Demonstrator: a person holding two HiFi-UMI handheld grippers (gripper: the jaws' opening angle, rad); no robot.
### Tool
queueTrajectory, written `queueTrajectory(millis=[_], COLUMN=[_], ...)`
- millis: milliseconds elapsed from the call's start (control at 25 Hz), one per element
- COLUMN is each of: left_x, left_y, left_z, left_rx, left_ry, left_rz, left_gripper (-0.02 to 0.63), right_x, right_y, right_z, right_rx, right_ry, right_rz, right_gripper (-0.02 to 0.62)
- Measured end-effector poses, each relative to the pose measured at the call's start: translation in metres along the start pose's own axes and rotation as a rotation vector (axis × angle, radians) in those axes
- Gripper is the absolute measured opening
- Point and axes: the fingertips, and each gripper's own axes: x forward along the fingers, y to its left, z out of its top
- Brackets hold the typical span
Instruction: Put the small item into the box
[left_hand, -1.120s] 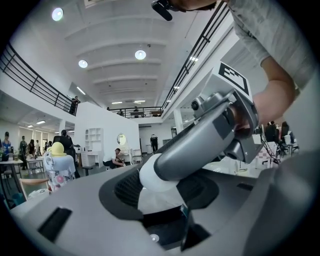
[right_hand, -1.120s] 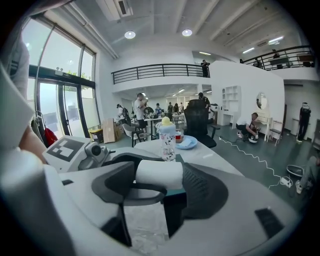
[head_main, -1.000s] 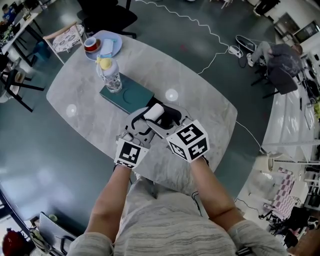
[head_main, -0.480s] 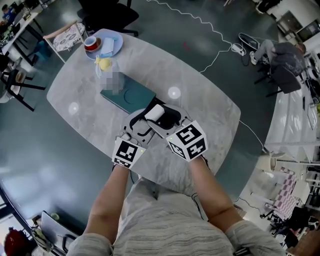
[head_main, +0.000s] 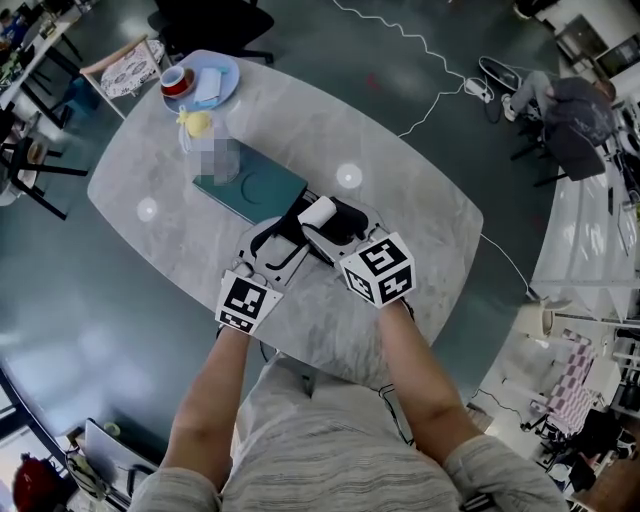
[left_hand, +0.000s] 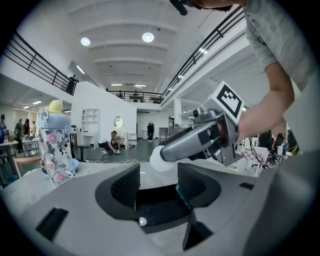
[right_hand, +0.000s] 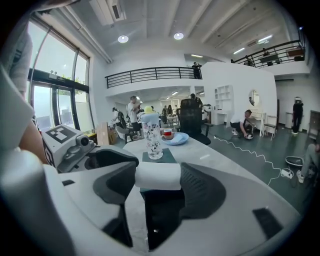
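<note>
**Roll carried toward the box, not yet in**
Left gripper (left_hand: 157, 181) stood wide and empty, its jaws just opened, facing one end of the white roll (head_main: 318, 212). Right gripper (right_hand: 159, 186) clamped the roll crosswise just short of the teal box (head_main: 265, 190), long axis level, running jaw to jaw. The next move probably called for clearing the bottle (right_hand: 151, 135) and opening the box.

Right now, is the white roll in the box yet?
Not yet. The right gripper clamps the white roll between its pads, close to the teal box on the table.
</note>
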Motion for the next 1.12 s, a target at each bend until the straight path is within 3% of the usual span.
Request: queueTrajectory(millis=[320,440,600,1120], left_x=[0.0,-0.002,-0.003,0.003], left_y=[0.006,0.004,0.006,0.016], left_z=[-0.014,-0.02,-0.027,-0.028], left_rx=[-0.025,-0.032,-0.044,-0.185], left_ry=[0.028,0.045,0.068,-0.005], left_rz=[0.016,0.009,0.021,0.028], left_gripper=[0.214,0.16,0.033,0.02], right_x=[0.009,0.01,0.014,0.03], right_y=[-0.01,-0.012,-0.014,-0.014], right_z=[-0.027,-0.041,-0.06,-0.112], right_rx=[-0.041,-0.05,-0.051,-0.064], right_ry=[-0.022,-0.009,0.016,0.116], right_rz=[0.02,0.016,0.03,0.06], right_gripper=[0.298,0.298,0.298,0.298])
